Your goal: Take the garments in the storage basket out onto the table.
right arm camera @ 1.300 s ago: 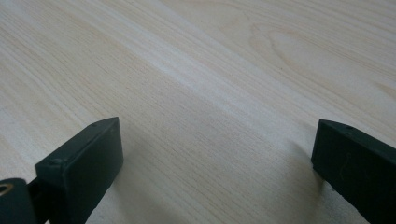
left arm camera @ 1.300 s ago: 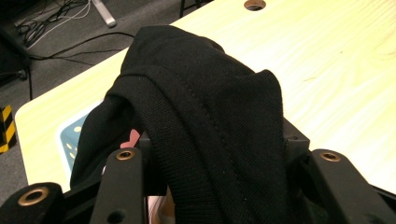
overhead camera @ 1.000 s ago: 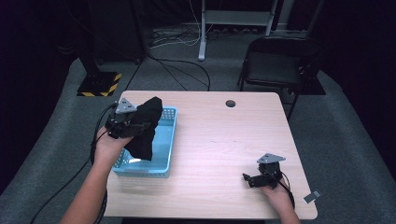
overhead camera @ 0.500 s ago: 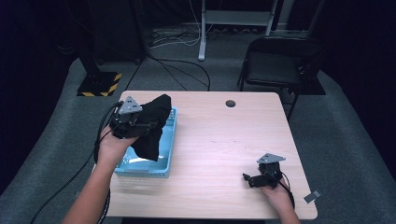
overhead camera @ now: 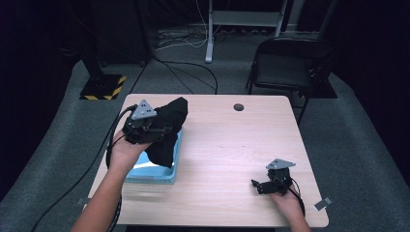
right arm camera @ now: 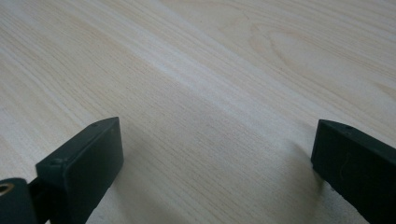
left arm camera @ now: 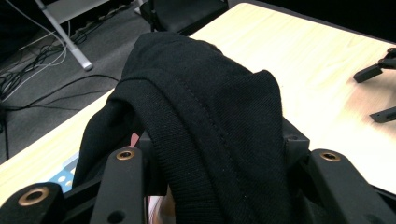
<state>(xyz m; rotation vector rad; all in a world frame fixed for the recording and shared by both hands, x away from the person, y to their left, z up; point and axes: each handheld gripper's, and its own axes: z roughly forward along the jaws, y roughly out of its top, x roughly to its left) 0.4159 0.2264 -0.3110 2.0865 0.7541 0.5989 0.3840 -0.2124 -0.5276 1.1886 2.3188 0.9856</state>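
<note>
A black cloth [overhead camera: 169,126] is bunched up and hangs from my left gripper [overhead camera: 162,129], which is shut on it above the light blue tray [overhead camera: 167,174] at the table's left. In the left gripper view the cloth [left arm camera: 210,116] drapes over both jaws and hides their tips. My right gripper [overhead camera: 257,187] rests low at the table's front right, open, with nothing between its jaws. In the right gripper view its jaws [right arm camera: 215,163] stand wide apart over bare wood. The left gripper view also shows the right gripper [left arm camera: 376,93] far off.
The light wood table [overhead camera: 232,145] has a round cable hole [overhead camera: 238,107] near its far edge. A black chair [overhead camera: 290,67] stands behind the table's right corner. Cables and a stand foot lie on the floor beyond.
My left gripper has carried the black cloth a little to the right and slightly up over the tray. The right gripper has stayed where it was.
</note>
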